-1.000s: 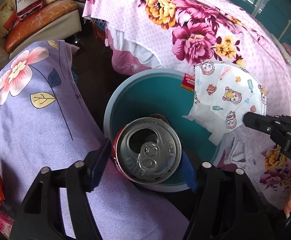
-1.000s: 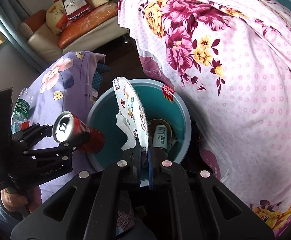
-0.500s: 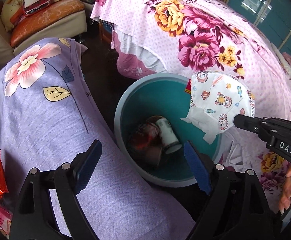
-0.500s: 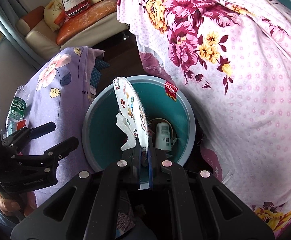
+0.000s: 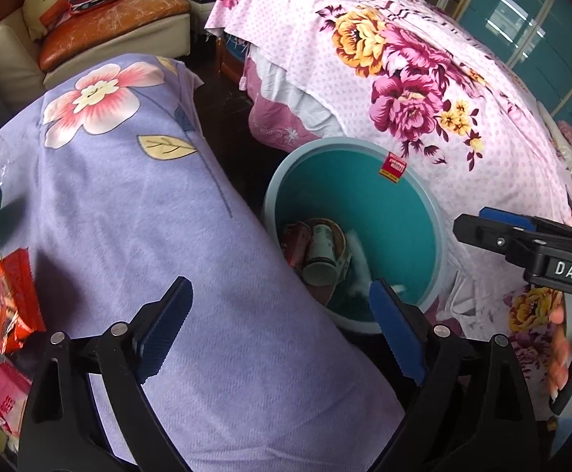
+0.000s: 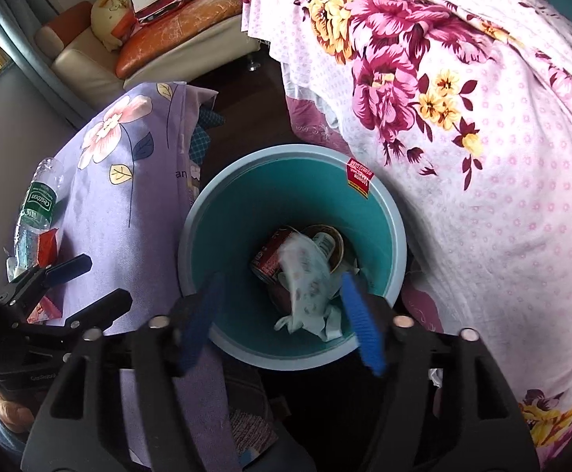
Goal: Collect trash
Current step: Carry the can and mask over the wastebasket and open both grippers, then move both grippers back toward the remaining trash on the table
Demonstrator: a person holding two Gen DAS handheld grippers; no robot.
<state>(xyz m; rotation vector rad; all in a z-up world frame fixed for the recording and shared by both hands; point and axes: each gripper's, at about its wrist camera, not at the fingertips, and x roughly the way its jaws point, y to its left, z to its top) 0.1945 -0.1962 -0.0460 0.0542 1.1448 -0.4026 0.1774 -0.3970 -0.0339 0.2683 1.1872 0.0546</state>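
Right gripper (image 6: 282, 318) hung over the round teal plastic bin (image 6: 398, 236), jaws just opened, blue pads spread with nothing pinched. The white cartoon-print face mask (image 6: 305, 275), blurred, was inside the bin over the red drink can (image 6: 266, 261), beside a small white labelled bottle (image 6: 325, 242). Left gripper (image 5: 282, 326) stood over the lilac floral cloth (image 5: 128, 216) near the bin's rim, jaws just opened wide and empty. Clear plastic water bottle (image 6: 36, 212) and orange snack wrapper (image 5: 14, 295) lay on the cloth.
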